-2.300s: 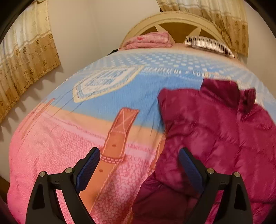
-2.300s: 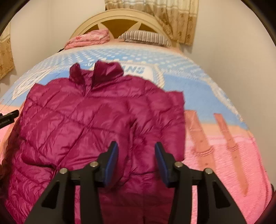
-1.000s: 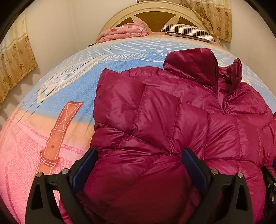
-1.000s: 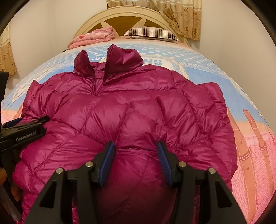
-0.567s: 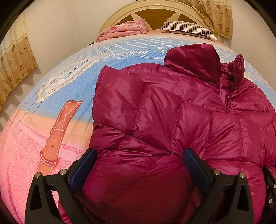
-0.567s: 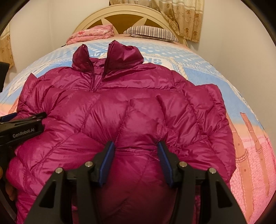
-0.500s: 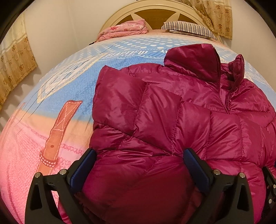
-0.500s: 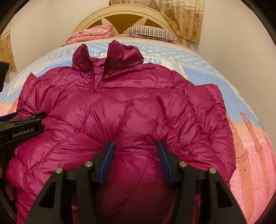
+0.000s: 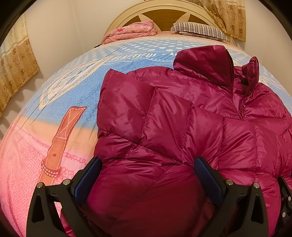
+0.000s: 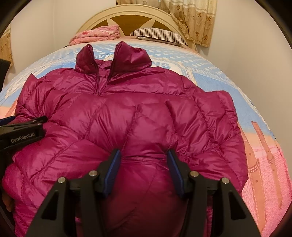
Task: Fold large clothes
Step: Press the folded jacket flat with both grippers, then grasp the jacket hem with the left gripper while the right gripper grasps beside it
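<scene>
A magenta quilted puffer jacket [image 9: 182, 118] lies front up on the bed, collar [image 9: 206, 62] toward the headboard; it also fills the right wrist view [image 10: 136, 118]. My left gripper [image 9: 147, 175] is wide open, its jaws on either side of the jacket's near left part. My right gripper [image 10: 144, 167] is open less widely, with puffy jacket fabric bulging between its blue pads [image 10: 113, 169]. The left gripper's body [image 10: 21, 134] shows at the left edge of the right wrist view. The jacket's hem is hidden below both grippers.
The bed has a blue and pink printed cover [image 9: 63, 118]. A folded pink blanket [image 9: 129, 32] and a striped pillow [image 9: 199, 30] lie by the cream headboard [image 10: 131, 14]. Walls and curtains [image 9: 16, 69] close in both sides.
Since 2.3 s ago both grippers closed in on the jacket, which now fills both views. In the last second almost nothing has moved.
</scene>
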Demonstrator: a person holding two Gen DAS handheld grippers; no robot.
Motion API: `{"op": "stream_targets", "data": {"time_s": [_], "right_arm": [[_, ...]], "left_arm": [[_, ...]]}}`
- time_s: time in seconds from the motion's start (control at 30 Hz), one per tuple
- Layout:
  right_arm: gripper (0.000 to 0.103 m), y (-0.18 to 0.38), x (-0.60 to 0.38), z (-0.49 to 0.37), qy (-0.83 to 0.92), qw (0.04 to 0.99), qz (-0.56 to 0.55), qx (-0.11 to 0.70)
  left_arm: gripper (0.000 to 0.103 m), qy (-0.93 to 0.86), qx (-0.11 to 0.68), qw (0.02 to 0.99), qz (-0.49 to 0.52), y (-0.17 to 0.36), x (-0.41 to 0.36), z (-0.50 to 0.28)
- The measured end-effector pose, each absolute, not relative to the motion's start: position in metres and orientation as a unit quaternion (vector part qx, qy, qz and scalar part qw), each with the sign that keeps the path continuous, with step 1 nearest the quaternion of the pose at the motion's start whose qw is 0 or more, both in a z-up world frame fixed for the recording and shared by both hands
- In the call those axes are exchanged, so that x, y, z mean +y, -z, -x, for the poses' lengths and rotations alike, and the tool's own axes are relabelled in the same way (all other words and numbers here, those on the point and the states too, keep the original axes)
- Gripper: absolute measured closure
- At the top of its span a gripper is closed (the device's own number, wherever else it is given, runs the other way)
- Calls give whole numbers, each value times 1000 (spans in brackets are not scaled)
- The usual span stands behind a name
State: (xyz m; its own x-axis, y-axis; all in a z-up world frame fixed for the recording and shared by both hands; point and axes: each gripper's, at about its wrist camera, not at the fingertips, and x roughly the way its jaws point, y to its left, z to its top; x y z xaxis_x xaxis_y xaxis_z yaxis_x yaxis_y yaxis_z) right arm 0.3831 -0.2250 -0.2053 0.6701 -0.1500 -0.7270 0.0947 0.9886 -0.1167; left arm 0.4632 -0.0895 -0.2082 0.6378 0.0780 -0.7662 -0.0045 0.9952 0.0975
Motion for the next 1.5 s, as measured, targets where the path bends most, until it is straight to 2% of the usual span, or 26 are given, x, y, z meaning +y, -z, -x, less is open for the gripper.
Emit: {"op": "stream_targets", "data": {"time_s": [0.43,0.57,0.6,0.63,0.73,0.9,1.23,1.5], "right_arm": [[46,207,-222,-383,74,912,47,401],[43,201,-227,-384,51,909,38,411],[37,196,-230,-384,40,908,40,415],[26,191,-233,-383,30,908,39,416],[17,167,-244,-384,29,918,38,393],[13,136,-263,-428,21,917,13,398],[12,102,-279,-538,39,916,5,399],[10,128,-270,-613,17,887,20,461]], "left_arm": [[1,-23,425,904,-44,208,-90,-463],[1,-18,437,898,-55,193,-85,-456],[1,-14,433,900,-54,181,-82,-452],[1,-7,429,902,-49,171,-79,-449],[1,14,397,917,-34,134,-70,-452],[1,3,396,917,-43,109,-73,-503],[1,-5,425,905,-15,104,-101,-617],[1,18,458,887,-61,137,-143,-667]]}}
